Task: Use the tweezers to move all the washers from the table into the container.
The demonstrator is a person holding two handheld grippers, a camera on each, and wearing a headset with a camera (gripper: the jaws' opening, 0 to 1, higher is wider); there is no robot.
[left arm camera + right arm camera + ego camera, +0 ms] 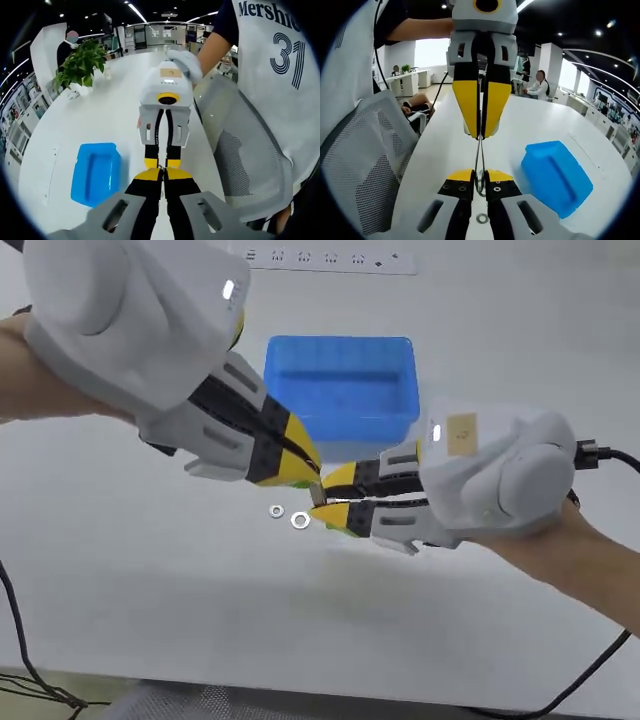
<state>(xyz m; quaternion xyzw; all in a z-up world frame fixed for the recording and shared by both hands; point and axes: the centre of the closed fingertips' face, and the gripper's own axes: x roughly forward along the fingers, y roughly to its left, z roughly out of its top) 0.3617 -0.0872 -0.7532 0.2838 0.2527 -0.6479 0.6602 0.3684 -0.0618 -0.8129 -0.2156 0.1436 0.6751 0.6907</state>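
Ahead of right gripper (480, 177), tweezers (480, 155) lengthwise.

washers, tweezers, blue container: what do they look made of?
The washers are probably metal: thin flat rings with a bright silvery sheen. The tweezers look like steel, with thin grey blades that catch the light; too small to judge the finish. The container looks like moulded plastic: even saturated blue, slightly glossy, with rounded corners and rim.

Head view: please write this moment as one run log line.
tweezers: gripped by both | left gripper: shut | right gripper: shut | washers: two on table, outside container
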